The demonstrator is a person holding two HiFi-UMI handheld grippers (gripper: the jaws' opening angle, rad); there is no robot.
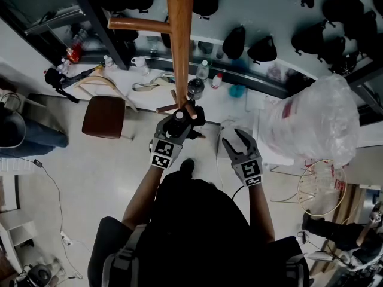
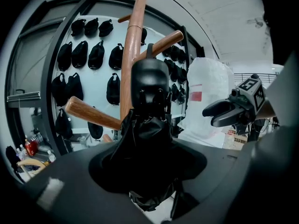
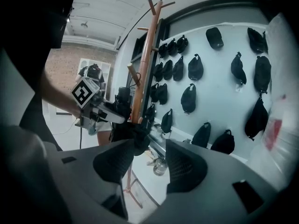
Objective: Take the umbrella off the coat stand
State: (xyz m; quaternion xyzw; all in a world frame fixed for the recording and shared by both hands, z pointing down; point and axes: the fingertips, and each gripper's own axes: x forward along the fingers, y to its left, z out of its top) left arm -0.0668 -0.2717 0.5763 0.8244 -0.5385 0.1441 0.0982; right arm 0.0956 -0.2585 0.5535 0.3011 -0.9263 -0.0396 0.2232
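left gripper [image 1: 182, 117] jaws clamping black umbrella [image 2: 149, 125], coat stand [image 1: 179, 40] pole sitting just beyond those jaws, right gripper [image 1: 237, 137] jaws gaping empty

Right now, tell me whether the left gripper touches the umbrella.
Touching. The left gripper has its jaws closed on the umbrella; its own view shows the black fabric pressed between them.

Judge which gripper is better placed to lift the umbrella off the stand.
Left: the left gripper is shut on the umbrella at the coat stand; the right gripper stands open and empty.
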